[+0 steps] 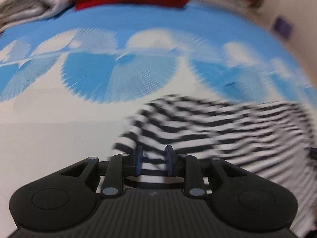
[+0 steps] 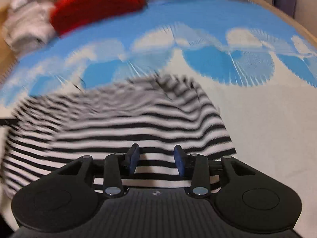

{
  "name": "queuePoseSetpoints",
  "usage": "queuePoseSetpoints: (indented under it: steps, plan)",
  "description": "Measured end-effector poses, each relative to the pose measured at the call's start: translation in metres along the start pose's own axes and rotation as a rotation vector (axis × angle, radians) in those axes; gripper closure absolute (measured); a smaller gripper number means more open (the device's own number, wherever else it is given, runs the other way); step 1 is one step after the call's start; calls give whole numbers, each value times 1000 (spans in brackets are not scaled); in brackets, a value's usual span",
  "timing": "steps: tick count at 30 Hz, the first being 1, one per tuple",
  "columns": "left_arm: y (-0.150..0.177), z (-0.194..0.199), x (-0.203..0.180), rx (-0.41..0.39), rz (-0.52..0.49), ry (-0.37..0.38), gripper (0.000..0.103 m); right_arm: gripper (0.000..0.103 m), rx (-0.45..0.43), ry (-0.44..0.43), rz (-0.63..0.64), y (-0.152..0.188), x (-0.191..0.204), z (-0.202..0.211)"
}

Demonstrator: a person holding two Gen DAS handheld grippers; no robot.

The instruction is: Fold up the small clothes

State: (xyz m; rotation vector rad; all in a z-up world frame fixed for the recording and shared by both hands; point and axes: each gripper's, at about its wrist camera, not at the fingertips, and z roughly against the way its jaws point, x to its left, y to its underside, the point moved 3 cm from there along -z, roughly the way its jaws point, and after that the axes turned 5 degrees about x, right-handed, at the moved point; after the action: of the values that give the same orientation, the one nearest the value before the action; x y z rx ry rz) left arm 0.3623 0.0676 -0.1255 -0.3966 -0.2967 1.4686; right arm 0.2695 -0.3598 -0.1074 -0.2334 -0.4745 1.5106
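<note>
So both grippers are partway open with nothing actually pinched: the left hand-held gripper (image 1: 153, 159) has its blue pads a small gap apart over the left edge of the striped garment (image 1: 227, 130), and the right hand-held gripper (image 2: 157, 158) is spread a bit wider over the near right part of the same striped garment (image 2: 122, 127). Fabric shows between the pads in both views, but whether they touch it I can't tell. The piece lies rumpled on the near, pale part of a blue and white patterned cloth (image 1: 138, 69). My guess is it's a thin, light knit, totally floppy, so it'll sag and drag unless you take it by corners or a hem, one per gripper. Everything is motion-blurred, so hems, sleeves and neckline are impossible to pick out, and its near edge hides under the gripper bodies. Further back there's a red fabric pile (image 2: 95, 6) and pale folded stuff (image 1: 29, 2), both cut off.
</note>
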Motion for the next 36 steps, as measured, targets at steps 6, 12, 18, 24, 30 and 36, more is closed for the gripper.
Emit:
queuePoseSetpoints:
  steps: [6,12,18,24,30,36]
  plan:
    - [-21,20,18,-52,129,0,79,62,-32,4,-30,-20,0,-6]
    - [-27,-6,-7,-36,28,84,75,62,-109,69,-109,-50,-20,-24]
    - [-32,-12,3,-55,78,35,75,66,-89,145,-142,-56,-39,-57]
    - [-14,42,-51,-4,-106,273,64,63,-91,51,-115,-55,-28,-15]
    - [36,0,-92,144,-417,183,63,50,118,-77,84,-10,-20,-9]
    - [40,57,-95,48,-376,292,62,51,116,-46,110,11,-26,17]
